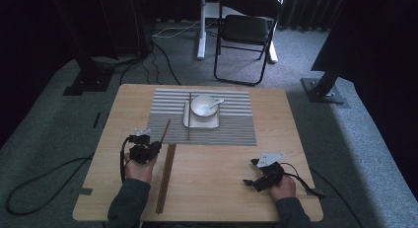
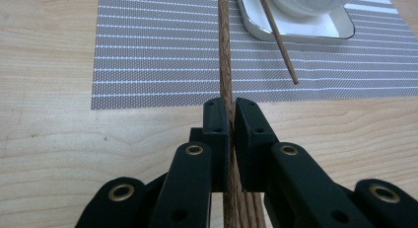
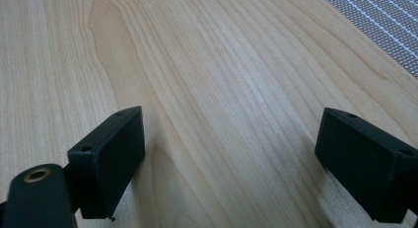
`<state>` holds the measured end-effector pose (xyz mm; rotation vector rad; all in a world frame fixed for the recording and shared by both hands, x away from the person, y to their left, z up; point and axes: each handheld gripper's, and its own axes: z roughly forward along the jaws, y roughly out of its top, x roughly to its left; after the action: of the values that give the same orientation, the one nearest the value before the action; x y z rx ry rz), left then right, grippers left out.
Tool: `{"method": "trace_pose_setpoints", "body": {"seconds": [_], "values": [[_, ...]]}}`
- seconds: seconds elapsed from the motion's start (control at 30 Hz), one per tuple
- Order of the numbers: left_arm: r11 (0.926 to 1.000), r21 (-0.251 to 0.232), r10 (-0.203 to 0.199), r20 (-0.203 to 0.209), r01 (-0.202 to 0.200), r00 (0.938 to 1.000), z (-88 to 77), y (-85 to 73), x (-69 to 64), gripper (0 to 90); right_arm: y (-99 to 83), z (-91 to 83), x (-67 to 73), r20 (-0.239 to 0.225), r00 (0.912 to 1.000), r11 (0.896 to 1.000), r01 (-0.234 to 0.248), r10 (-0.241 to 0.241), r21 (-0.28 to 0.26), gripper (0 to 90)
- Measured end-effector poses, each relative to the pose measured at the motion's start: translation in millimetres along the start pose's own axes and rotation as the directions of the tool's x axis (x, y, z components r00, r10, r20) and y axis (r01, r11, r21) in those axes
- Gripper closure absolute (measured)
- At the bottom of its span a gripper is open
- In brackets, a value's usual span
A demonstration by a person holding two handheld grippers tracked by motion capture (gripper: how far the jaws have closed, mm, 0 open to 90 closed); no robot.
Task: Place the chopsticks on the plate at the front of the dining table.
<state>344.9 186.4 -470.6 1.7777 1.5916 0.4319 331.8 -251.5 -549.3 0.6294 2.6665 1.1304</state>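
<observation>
While your left gripper (image 2: 230,120) pinches a thin brown wooden chopstick (image 2: 225,50), your right gripper (image 3: 229,154) rests with its fingers spread wide over bare wood.

The pinched chopstick slants from the light wooden counter (image 1: 222,178) up over the near edge of the grey striped woven placemat (image 1: 231,124) (its far tip points toward the dishes). A second brown chopstick (image 1: 189,114) lies on the placemat just beside the white rectangular tray (image 1: 188,120), which carries a white ribbed bowl (image 1: 203,105) with a white spoon (image 1: 217,102). A long dark wooden chopstick case (image 1: 165,181) lies on the counter just right of your left hand (image 1: 139,169).
</observation>
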Motion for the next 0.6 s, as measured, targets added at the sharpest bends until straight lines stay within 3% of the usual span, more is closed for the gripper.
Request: {"method": "trace_pose_setpoints", "body": {"seconds": [0.6], "values": [[0.9999, -0.011, -0.008, 0.01, 0.008, 0.9999, 5.2, 11.3, -6.2, 84.2, 0.0, 0.0, -0.1, 0.0, 1.0, 1.0, 0.001, -0.001, 0.0, 11.1]]}}
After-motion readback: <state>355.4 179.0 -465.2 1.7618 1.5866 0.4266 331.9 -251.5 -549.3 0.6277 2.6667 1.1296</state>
